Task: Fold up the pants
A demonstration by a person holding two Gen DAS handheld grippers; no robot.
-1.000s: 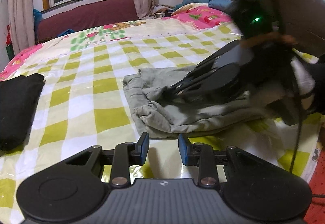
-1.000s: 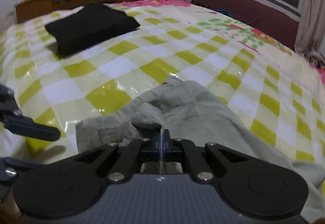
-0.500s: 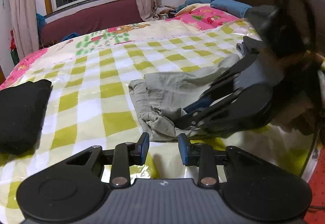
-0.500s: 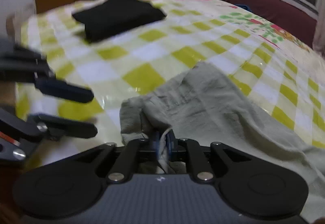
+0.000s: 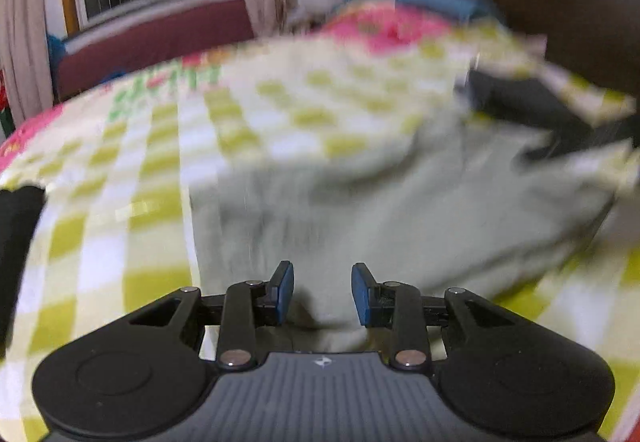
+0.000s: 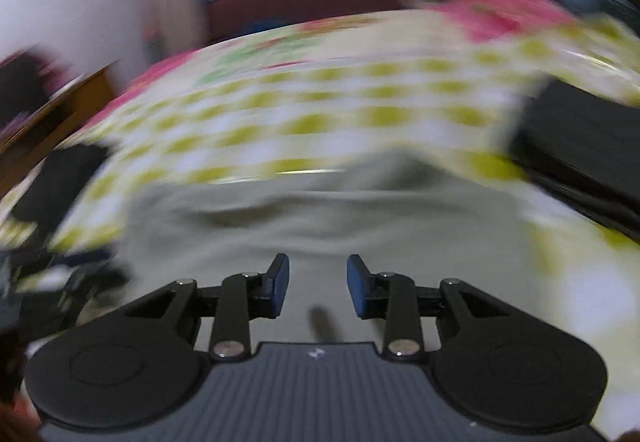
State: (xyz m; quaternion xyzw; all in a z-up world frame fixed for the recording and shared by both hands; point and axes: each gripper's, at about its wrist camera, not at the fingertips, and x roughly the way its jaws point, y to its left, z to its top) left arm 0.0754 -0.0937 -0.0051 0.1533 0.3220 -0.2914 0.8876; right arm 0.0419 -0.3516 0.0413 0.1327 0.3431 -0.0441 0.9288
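At the bottom of each frame your left gripper (image 5: 322,293) stands apart and empty, your right gripper (image 6: 318,285) has just been opening with nothing between its blue pads, and the grey-green pants (image 5: 400,201) lie just beyond, mid-frame on the checked bedspread (image 5: 160,145).

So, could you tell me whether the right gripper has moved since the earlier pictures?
Yes. The right gripper has swung round: the black folded cloth on the bed sits further left in its view. Its jaws have just been opening, with nothing between them, above the grey pants.
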